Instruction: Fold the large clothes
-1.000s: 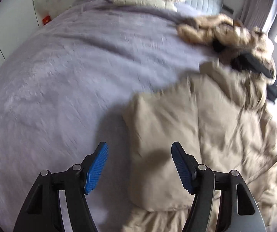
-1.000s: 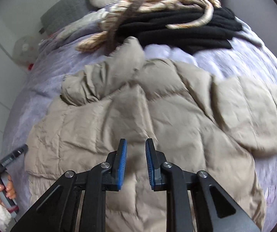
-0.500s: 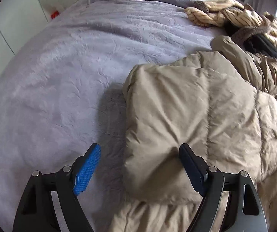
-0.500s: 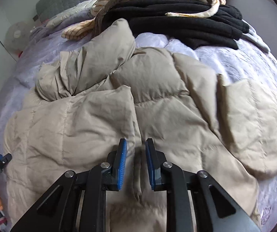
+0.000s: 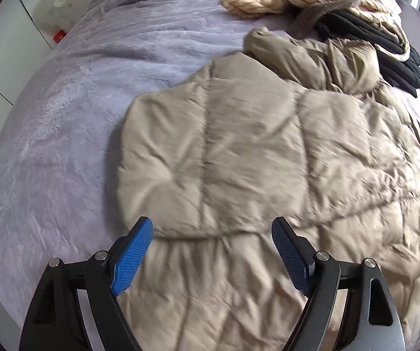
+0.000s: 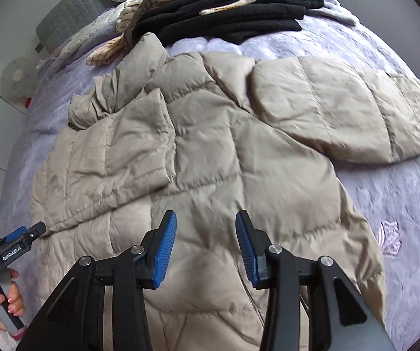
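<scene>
beige puffer jacket (image 6: pixel 239 158) on the bed (image 5: pixel 63 117) looks soft, bulky, slippery; both grippers' fingers (image 5: pixel 132 256) gape empty, so pinch the right sleeve (image 6: pixel 341 108) cuff.

Both views: close above jacket (image 5: pixel 239 152)

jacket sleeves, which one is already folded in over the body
The left sleeve, nearer the left tongs: it lies across the beige puffer jacket. The right sleeve stretches out onto the purple blanket.
</scene>
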A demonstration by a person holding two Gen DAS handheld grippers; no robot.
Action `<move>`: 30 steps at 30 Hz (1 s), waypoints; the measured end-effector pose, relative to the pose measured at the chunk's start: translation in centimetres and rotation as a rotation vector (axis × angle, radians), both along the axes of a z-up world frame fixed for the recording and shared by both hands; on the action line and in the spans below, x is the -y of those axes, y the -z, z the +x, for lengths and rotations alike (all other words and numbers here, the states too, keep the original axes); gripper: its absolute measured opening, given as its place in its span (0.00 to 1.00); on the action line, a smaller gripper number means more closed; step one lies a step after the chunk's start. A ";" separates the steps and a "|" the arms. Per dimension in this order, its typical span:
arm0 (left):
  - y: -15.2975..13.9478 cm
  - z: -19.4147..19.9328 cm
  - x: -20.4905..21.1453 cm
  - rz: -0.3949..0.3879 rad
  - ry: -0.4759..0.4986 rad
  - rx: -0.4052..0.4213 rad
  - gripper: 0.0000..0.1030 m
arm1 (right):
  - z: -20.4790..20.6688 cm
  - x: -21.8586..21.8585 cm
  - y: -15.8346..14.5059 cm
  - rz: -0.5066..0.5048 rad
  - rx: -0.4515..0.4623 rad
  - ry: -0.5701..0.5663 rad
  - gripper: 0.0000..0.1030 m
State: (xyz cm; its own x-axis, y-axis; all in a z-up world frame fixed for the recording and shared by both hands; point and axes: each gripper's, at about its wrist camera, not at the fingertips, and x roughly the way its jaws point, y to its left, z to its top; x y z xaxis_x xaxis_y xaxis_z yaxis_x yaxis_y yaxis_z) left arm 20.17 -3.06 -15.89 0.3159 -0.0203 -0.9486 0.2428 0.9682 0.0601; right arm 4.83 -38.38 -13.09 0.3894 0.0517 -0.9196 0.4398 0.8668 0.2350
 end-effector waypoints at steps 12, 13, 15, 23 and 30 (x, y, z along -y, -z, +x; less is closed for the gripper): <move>0.1 -3.2 6.6 0.046 0.062 -0.027 1.00 | -3.5 3.3 0.0 0.048 -0.002 0.040 0.64; 0.1 -3.4 7.5 0.053 0.077 -0.028 1.00 | -3.7 3.7 0.0 0.050 -0.002 0.043 0.67; 0.1 -3.9 8.9 0.059 0.096 -0.031 1.00 | -4.3 4.8 -0.2 0.063 0.010 0.051 0.79; 0.2 -5.3 14.2 0.083 0.152 -0.035 1.00 | -6.6 9.6 -0.7 0.120 0.082 0.124 1.00; 0.4 -5.9 18.1 0.101 0.199 -0.041 1.00 | -8.4 15.4 -0.3 0.183 0.107 0.248 1.00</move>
State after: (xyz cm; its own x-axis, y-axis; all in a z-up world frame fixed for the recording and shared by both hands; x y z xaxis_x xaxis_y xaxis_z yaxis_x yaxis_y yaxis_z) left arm 14.27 -21.19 -16.26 0.2767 0.0177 -0.9608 0.4327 0.8904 0.1410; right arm -3.60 -53.74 -12.82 0.5050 0.1041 -0.8568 0.5964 0.6754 0.4337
